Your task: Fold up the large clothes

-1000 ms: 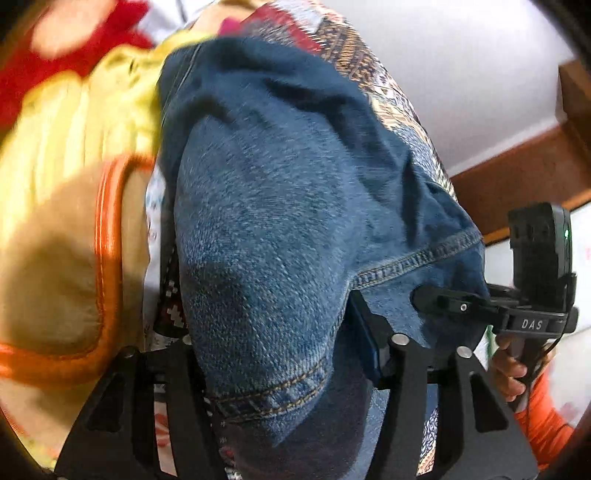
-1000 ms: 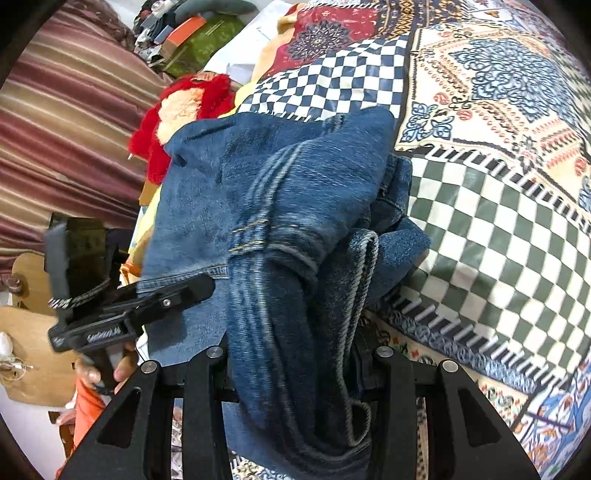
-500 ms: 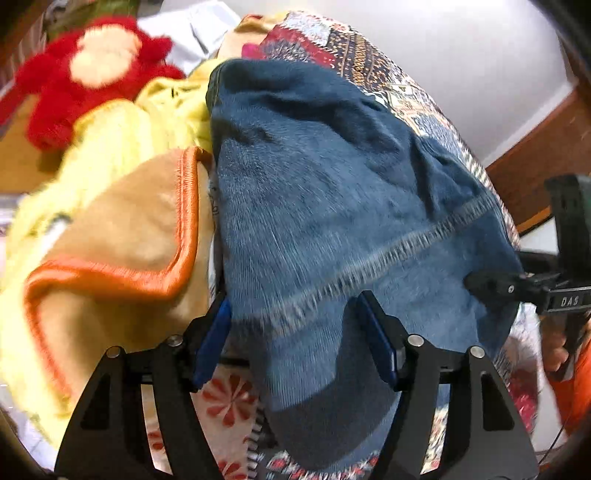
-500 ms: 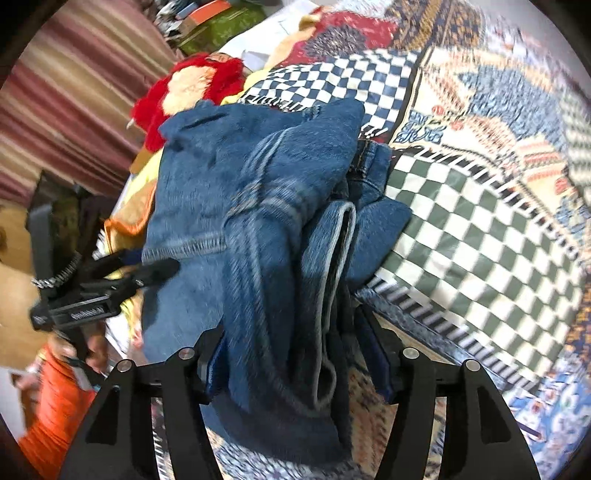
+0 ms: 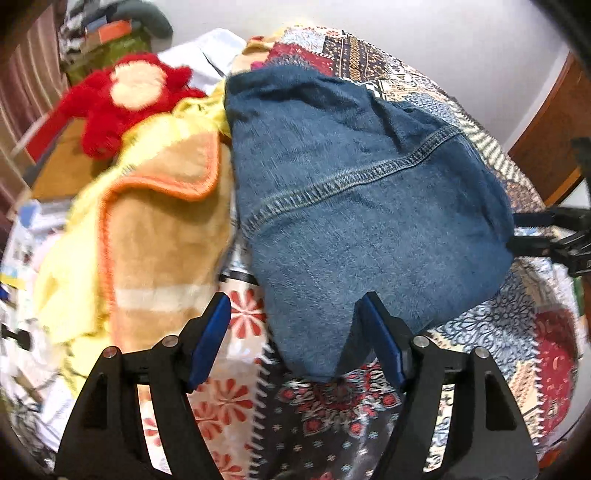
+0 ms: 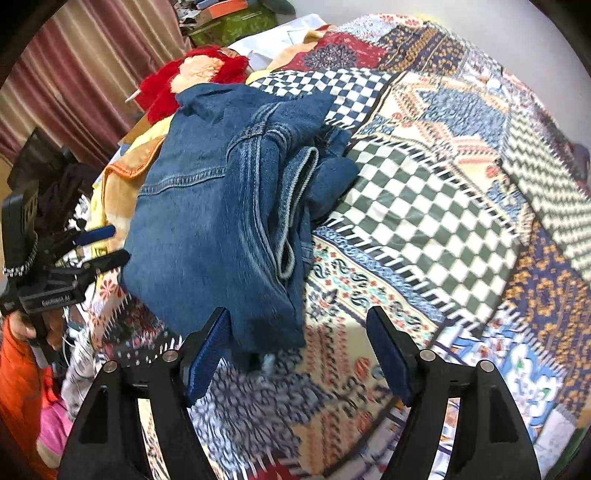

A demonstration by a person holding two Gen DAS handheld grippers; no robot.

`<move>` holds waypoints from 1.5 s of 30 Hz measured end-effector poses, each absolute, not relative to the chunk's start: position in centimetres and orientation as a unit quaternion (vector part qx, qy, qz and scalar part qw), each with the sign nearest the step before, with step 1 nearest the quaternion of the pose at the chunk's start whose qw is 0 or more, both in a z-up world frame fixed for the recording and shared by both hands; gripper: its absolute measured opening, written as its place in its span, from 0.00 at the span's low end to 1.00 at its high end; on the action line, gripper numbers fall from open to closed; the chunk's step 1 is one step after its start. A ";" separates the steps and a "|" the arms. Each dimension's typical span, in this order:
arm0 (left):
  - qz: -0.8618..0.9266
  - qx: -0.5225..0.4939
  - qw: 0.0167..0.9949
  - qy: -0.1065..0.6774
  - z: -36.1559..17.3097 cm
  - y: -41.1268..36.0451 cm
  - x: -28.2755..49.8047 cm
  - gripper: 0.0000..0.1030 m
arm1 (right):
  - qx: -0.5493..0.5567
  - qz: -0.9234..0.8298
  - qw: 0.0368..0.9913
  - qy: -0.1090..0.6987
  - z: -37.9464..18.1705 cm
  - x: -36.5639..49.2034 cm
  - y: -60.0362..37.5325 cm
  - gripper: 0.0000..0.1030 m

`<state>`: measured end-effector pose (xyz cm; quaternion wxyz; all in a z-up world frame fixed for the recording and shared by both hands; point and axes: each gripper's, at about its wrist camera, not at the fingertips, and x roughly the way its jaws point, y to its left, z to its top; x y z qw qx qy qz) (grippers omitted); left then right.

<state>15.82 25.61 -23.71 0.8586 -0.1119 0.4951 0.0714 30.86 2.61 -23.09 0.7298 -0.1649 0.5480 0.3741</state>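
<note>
A folded pair of blue jeans [image 5: 362, 206] lies on the patterned bedspread [image 5: 491, 350]. My left gripper [image 5: 295, 336] is open, its blue pads either side of the jeans' near corner, holding nothing. In the right wrist view the jeans [image 6: 221, 218] lie in a thick folded bundle on the bedspread [image 6: 424, 206]. My right gripper [image 6: 299, 347] is open and empty just in front of the bundle's near edge. The left gripper [image 6: 107, 243] shows at the left of that view, and the right gripper [image 5: 535, 232] at the right edge of the left wrist view.
A tan and yellow blanket with orange trim [image 5: 155, 229] lies left of the jeans. A red plush toy [image 5: 125, 96] sits behind it. Boxes [image 6: 229, 18] and a striped curtain [image 6: 85, 70] stand at the far left. A wooden frame [image 5: 550, 125] is at the right.
Both grippers have opened and let go of the jeans, then drawn back. The jeans now lie folded on the bedspread.
</note>
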 end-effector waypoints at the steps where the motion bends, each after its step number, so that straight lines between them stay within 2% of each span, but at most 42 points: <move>1: 0.078 -0.098 0.862 0.492 -23.1 25.6 15.7 0.70 | -0.170 0.375 0.734 0.540 -22.4 30.7 2.3 0.71; 6: 0.099 -0.064 0.881 0.458 -20.1 26.3 17.0 0.70 | -0.163 0.381 0.761 0.499 -18.8 31.6 3.3 0.71; 8: 0.109 -0.061 0.890 0.439 -18.8 26.9 18.3 0.74 | -0.150 0.387 0.769 0.487 -17.8 32.3 4.4 0.71; 10: 0.120 -0.061 0.898 0.420 -17.8 27.6 19.4 0.82 | -0.141 0.394 0.773 0.477 -17.1 33.1 6.1 0.71; 14: 0.134 -0.060 0.905 0.400 -16.9 28.9 22.1 0.86 | -0.161 0.396 0.778 0.460 -17.0 34.0 10.3 0.71; 22: 0.123 -0.068 0.886 0.441 -20.9 31.3 28.1 0.86 | -0.232 0.418 0.748 0.460 -21.1 35.4 17.7 0.71; 26: 0.124 -0.087 0.880 0.450 -22.5 32.3 30.6 0.86 | -0.273 0.390 0.767 0.430 -22.7 37.1 19.2 0.71; 35: 0.144 -0.130 0.865 0.463 -24.3 34.8 33.5 0.88 | -0.217 0.373 0.768 0.472 -24.0 41.8 16.5 0.71; 39: 0.159 -0.118 0.868 0.455 -22.3 34.4 33.0 0.88 | -0.201 0.371 0.776 0.470 -22.1 41.6 15.1 0.71; 45: 0.157 -0.105 0.897 0.400 -15.8 32.4 29.8 0.88 | -0.195 0.365 0.815 0.405 -16.3 38.6 12.8 0.71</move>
